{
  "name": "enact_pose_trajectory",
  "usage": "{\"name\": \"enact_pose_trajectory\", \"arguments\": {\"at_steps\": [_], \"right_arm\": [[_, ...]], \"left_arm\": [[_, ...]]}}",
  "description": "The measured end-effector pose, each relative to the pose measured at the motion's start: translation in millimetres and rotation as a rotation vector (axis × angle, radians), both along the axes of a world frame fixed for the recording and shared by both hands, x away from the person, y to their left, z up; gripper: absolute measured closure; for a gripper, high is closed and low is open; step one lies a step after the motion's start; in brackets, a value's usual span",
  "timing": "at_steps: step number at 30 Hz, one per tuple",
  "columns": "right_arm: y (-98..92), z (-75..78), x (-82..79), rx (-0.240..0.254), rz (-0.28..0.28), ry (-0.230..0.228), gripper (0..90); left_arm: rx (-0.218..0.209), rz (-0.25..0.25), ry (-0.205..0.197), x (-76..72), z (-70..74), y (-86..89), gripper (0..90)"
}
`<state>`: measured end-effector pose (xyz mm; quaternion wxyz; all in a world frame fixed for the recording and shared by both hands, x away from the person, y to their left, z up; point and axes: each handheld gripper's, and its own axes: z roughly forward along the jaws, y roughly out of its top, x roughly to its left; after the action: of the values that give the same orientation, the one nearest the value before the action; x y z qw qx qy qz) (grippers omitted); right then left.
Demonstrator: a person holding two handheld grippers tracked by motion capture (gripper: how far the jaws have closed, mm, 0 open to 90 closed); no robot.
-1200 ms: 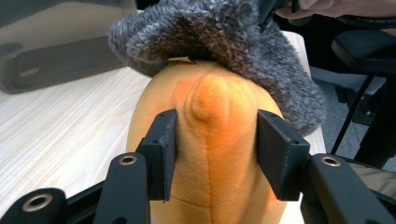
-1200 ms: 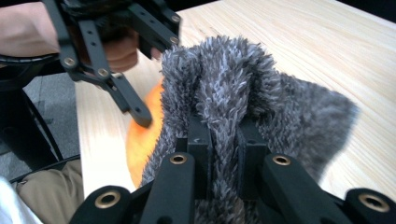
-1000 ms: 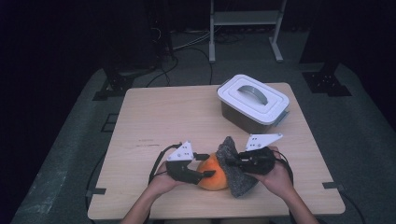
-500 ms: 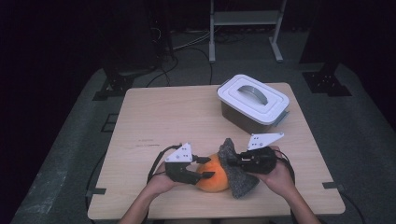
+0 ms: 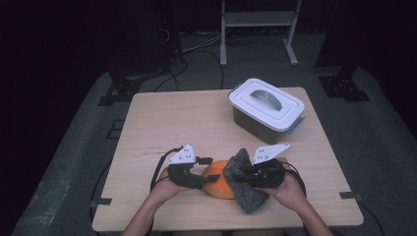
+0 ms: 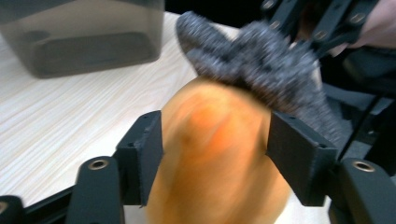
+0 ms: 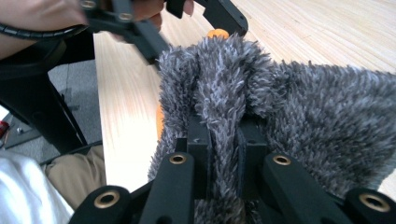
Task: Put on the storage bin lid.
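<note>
at the near edge of the wooden table [image 5: 162, 123] the left gripper [image 5: 193, 172] had its jaws around the orange fruit [image 5: 216, 185], one pad on each flank in the left gripper view, seemingly bracing it where it sat on the tabletop between the two hands. just beside it the right gripper [image 5: 248, 173] was pinching a fold of the grey fluffy cloth [image 5: 243, 189], which draped over the fruit's right side and top. the step looked like wiping the fruit. done well, that likely meant keeping the left hold firm but gentle so the round fruit could not roll, sweeping the cloth in short strokes, and keeping the fold deep between the right jaws so it would not slip out. farther back, well apart, stood the lidded container [image 5: 266, 109], lid on.
</note>
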<state>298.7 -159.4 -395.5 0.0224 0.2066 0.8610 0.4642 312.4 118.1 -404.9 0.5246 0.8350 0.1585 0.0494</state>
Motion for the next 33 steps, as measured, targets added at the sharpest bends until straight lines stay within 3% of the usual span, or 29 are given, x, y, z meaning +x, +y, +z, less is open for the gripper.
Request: {"name": "enact_pose_trajectory", "arguments": {"at_steps": [3,7,11,14,16,19,22,24,28,31,33], "right_arm": [[4.3,2.5,-2.6,0.000,0.021,0.000,78.7],[4.9,15.4,-6.3,0.032,-0.005,-0.070,78.8],[5.0,16.4,-2.9,0.003,-0.018,-0.097,78.7],[2.2,9.4,0.3,-0.011,0.003,-0.058,78.8],[0.1,7.5,0.9,-0.033,0.009,-0.047,78.9],[1.1,2.7,-0.8,-0.046,0.024,-0.030,79.0],[4.6,2.5,-2.2,-0.053,0.028,-0.031,79.0],[5.6,0.7,-2.2,-0.040,0.033,-0.019,79.2],[9.4,-0.8,-4.7,-0.031,0.064,0.005,79.1],[3.7,5.5,-3.5,0.046,0.065,0.010,79.1],[2.2,13.2,-3.7,0.072,0.032,-0.023,79.0]], "left_arm": [[0.048,-0.018,-0.033,-4.4,-2.7,-6.9,41.0],[0.047,-0.063,-0.050,-7.2,-3.1,-8.8,45.7],[0.057,-0.091,-0.067,-9.4,-3.1,-11.2,45.8],[0.070,-0.070,-0.074,-7.8,-2.8,-8.8,45.1],[0.081,-0.031,-0.079,-5.1,-2.1,-5.4,44.6],[0.080,-0.014,-0.075,-2.3,-3.5,-2.6,44.6],[0.084,0.019,-0.061,-2.0,-1.9,-2.7,37.9],[0.063,0.001,-0.049,-2.2,-0.5,-1.9,36.5],[0.089,-0.041,-0.057,-5.1,-2.0,-5.0,41.3],[0.087,-0.078,-0.070,-7.2,-3.1,-6.3,46.1],[0.082,-0.118,-0.083,-10.5,-3.4,-10.5,46.9]]}}
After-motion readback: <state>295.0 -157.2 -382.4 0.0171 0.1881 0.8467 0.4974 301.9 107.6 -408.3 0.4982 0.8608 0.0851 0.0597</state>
